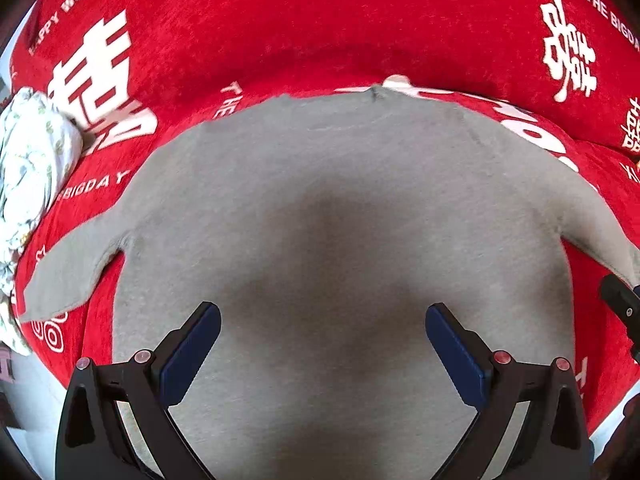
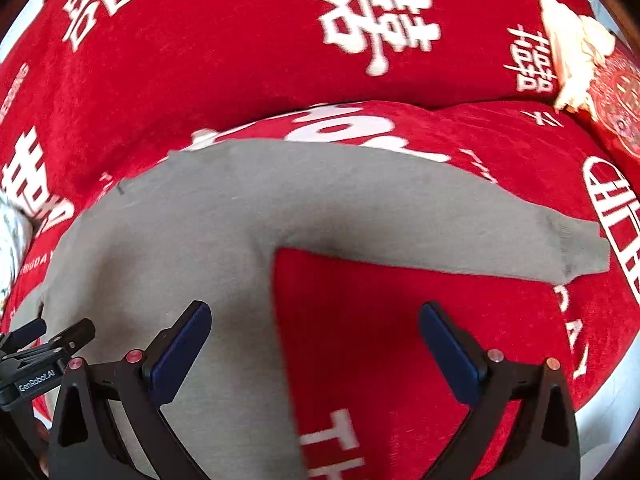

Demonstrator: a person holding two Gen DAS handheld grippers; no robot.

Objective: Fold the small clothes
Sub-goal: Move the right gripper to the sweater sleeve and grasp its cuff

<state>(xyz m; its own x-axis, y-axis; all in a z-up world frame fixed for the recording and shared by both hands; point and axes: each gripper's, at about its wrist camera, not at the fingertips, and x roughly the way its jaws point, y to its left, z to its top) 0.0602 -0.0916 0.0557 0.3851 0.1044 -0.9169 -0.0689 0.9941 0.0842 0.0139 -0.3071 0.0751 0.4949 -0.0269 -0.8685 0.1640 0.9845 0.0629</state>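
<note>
The grey sweater (image 1: 340, 220) lies flat and unfolded on the red cover (image 1: 280, 20) just under both claws, left claw (image 1: 323, 328) and right claw (image 2: 315, 326) spread apart and empty, so all folding remains.

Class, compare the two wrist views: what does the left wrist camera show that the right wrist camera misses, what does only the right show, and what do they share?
Only the left wrist view shows the grey top's left sleeve whole. Only the right wrist view shows the right sleeve's cuff and a cream cloth far right. Both show the grey top, the red printed cover, a floral bundle and an open claw, left and right.
</note>
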